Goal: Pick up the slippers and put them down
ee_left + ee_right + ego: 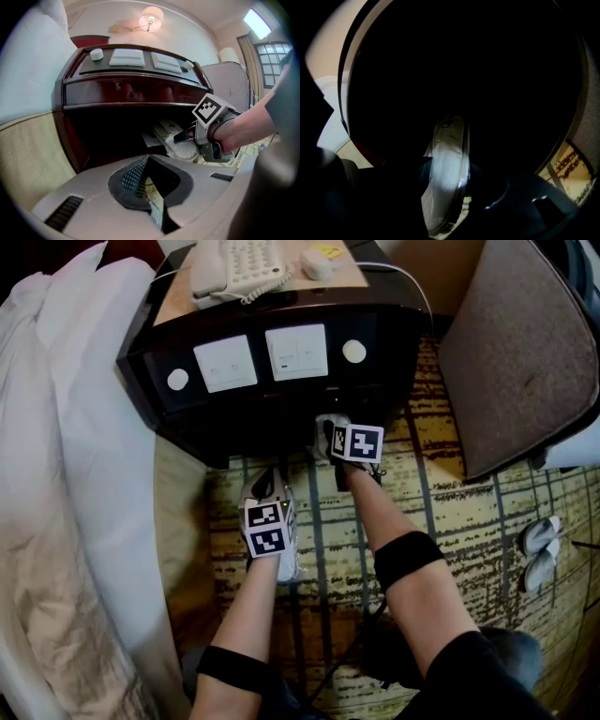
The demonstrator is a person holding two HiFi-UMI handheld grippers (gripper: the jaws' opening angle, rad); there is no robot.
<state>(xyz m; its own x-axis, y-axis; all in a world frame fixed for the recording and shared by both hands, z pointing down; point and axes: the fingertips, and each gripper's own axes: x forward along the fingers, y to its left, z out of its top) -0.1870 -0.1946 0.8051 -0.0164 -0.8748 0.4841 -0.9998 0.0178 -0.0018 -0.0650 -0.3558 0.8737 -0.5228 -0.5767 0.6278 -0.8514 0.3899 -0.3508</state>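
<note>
Grey left claw (266,491) and right claw (330,427), black-and-white marker cubes (265,529) (one each), black elbow bands (406,557), dark trousers (473,673)

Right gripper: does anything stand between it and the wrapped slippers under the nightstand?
Nothing visible does. The wrapped slippers sit between the jaws of the right gripper, inside the opening of the nightstand.

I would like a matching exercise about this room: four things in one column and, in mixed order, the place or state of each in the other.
Things:
1. telephone
2. wrapped slippers
3. loose white slippers
4. left gripper

Places or states:
a. on the carpet near the chair
b. shut, holding nothing
c. on top of the nightstand
d. between the fingers of the right gripper

Pairs: 1-c, 2-d, 3-a, 4-b.
</note>
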